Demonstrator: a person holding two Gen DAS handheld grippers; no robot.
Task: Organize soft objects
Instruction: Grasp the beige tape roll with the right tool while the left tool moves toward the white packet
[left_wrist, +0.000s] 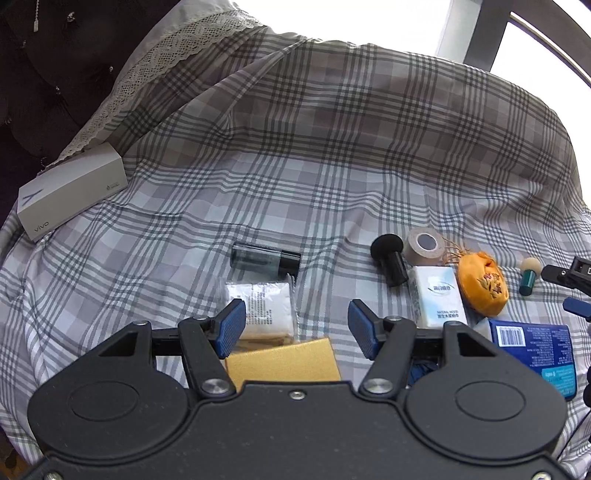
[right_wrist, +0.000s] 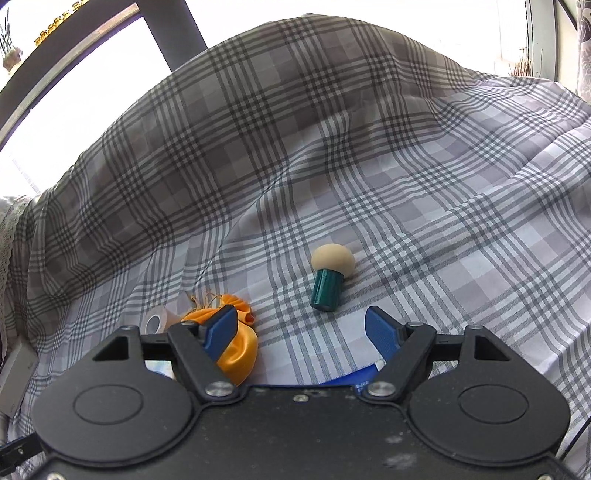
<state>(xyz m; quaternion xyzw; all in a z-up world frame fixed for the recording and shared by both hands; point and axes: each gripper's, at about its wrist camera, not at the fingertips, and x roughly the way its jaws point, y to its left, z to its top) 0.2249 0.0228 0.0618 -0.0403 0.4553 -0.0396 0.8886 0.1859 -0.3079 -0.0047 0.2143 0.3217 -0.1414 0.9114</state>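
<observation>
My left gripper (left_wrist: 297, 325) stands open above the plaid cloth (left_wrist: 332, 166), with nothing between its blue pads. Just beyond its left finger lies a white tissue pack (left_wrist: 264, 308), and a yellow sponge (left_wrist: 284, 360) lies under the jaws. To the right lie a black puff (left_wrist: 388, 258), a tape roll (left_wrist: 424, 245), a white-blue tissue pack (left_wrist: 437, 299), an orange pouch (left_wrist: 482, 282) and a blue pack (left_wrist: 535, 350). My right gripper (right_wrist: 301, 330) is open and empty; a beige puff with a green handle (right_wrist: 328, 275) lies just ahead, and the orange pouch (right_wrist: 236, 350) is by its left finger.
A dark clear bottle (left_wrist: 264, 260) lies on its side at mid-cloth. A grey phone box (left_wrist: 70, 192) sits at the far left by a lace-edged cloth (left_wrist: 159, 70). The cloth rises into a hump at the back. The right gripper's tip (left_wrist: 569, 275) shows at the right edge.
</observation>
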